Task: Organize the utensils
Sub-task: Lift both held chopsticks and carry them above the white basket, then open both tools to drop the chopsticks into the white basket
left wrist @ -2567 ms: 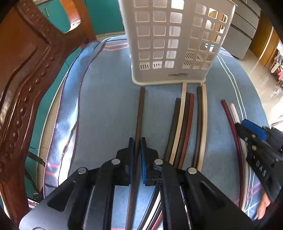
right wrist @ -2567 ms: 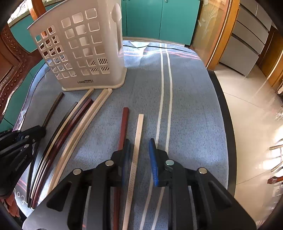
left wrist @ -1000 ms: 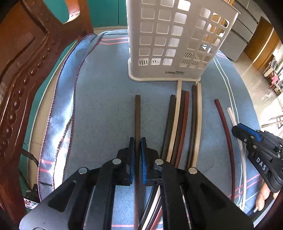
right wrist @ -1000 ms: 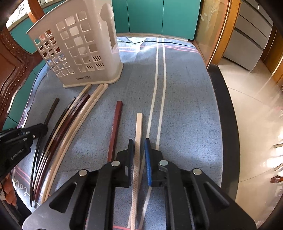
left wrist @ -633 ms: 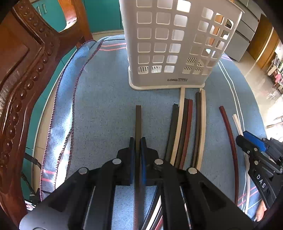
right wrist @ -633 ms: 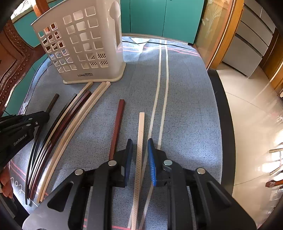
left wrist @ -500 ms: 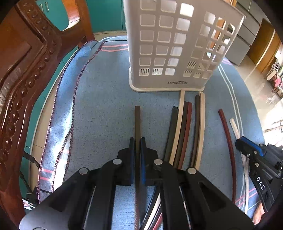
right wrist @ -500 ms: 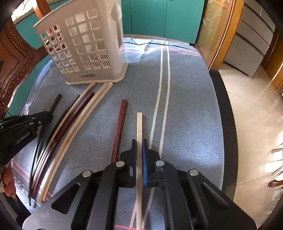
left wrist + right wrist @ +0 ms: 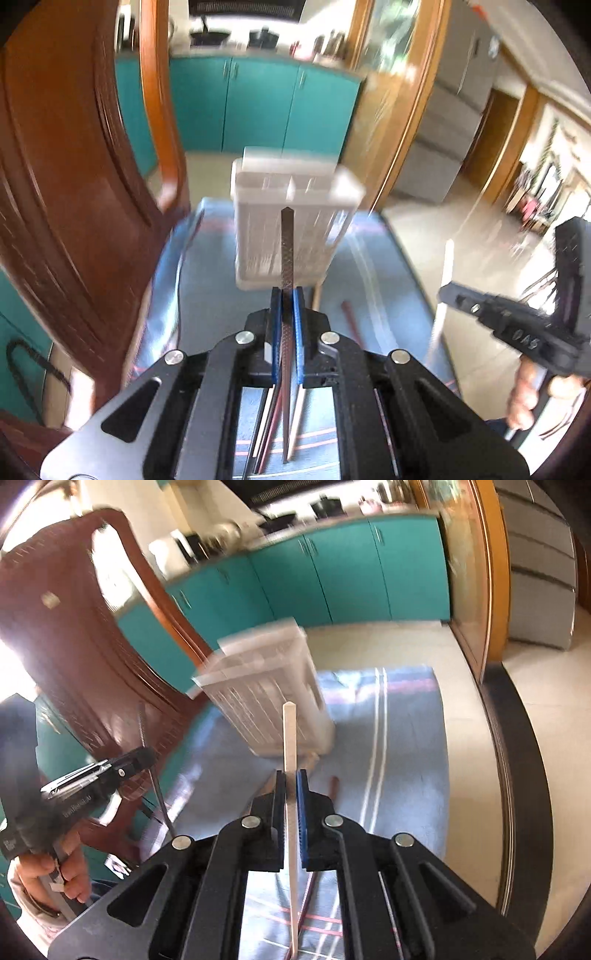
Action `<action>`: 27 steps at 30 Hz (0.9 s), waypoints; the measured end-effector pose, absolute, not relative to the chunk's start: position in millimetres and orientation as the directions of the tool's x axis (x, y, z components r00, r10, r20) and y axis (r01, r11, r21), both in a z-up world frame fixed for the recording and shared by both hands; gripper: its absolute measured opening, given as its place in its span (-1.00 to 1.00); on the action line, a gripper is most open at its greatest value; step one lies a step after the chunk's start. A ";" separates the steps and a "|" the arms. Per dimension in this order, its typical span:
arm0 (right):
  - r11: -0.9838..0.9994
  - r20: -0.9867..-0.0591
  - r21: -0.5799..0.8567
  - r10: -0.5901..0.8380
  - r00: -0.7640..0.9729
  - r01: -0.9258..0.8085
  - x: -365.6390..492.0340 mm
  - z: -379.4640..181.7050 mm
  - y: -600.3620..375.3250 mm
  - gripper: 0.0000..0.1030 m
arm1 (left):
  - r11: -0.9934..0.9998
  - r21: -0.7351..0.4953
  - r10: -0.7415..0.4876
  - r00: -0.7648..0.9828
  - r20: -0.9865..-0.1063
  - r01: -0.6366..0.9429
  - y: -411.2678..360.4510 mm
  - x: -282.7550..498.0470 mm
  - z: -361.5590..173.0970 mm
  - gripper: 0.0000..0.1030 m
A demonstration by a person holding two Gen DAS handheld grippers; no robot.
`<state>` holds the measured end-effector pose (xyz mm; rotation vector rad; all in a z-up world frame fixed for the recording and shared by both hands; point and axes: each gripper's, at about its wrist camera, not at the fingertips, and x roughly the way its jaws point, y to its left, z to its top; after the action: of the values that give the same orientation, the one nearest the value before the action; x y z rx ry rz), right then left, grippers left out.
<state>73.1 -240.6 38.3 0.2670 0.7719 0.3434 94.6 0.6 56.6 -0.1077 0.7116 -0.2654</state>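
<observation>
Since 0.5 s ago both grippers have come up off the cloth w/ their sticks; views now tilt toward the room, and the basket that loomed close looks farther off and motion-blurred.

Left gripper (image 9: 287, 295): jaws nearly shut, blue pads pinching the dark brown chopstick (image 9: 287, 251) partway along its length. Stick points fwd, tip overlapping the front wall of the white utensil basket (image 9: 291, 229) in this view; can't tell if it touches. Its rear end trails back under the gripper body.

Right gripper (image 9: 291, 779): jaws likewise almost closed, clamped on the cream chopstick (image 9: 289, 738), which points fwd at the basket (image 9: 266, 701); contact unclear.

Basket stands on the blue cloth (image 9: 369, 280) toward its far edge, upright.

Left view only: basket's top w/ inner dividers, a reddish stick (image 9: 351, 321) lying on the cloth right of the gripper, more sticks under the gripper body, and the right gripper (image 9: 448, 293) from the side w/ its pale stick blurred, hand on the handle below.

Right view only: white stripes running along the cloth (image 9: 406, 738), dark table rim at the right edge, the left gripper (image 9: 146, 755) from the side w/ its dark stick rising above and slanting below the pads, and the wooden chair (image 9: 74, 627) behind it. Teal cabinets (image 9: 332, 576) show in both.
</observation>
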 end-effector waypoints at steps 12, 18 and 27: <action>0.877 -0.338 0.437 0.366 0.867 -0.199 71.5 154.4 -258.0 -0.87 | 0.917 -0.349 -0.294 0.920 -0.259 0.194 40.5 100.6 187.0 -0.87; 0.894 -0.096 0.435 0.160 0.982 -0.103 108.3 166.9 -246.1 -0.87 | 0.894 -0.431 -0.207 0.965 -0.163 0.119 59.7 120.3 183.0 -0.87; 0.960 -0.288 0.277 0.107 0.952 -0.024 161.3 100.0 -198.7 -0.87 | 0.952 -0.304 -0.107 0.975 -0.193 0.045 31.7 160.2 146.5 -0.87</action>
<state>161.3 -198.7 100.0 0.2752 0.3060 0.0670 160.2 31.7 146.5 -0.3029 0.2093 -0.0777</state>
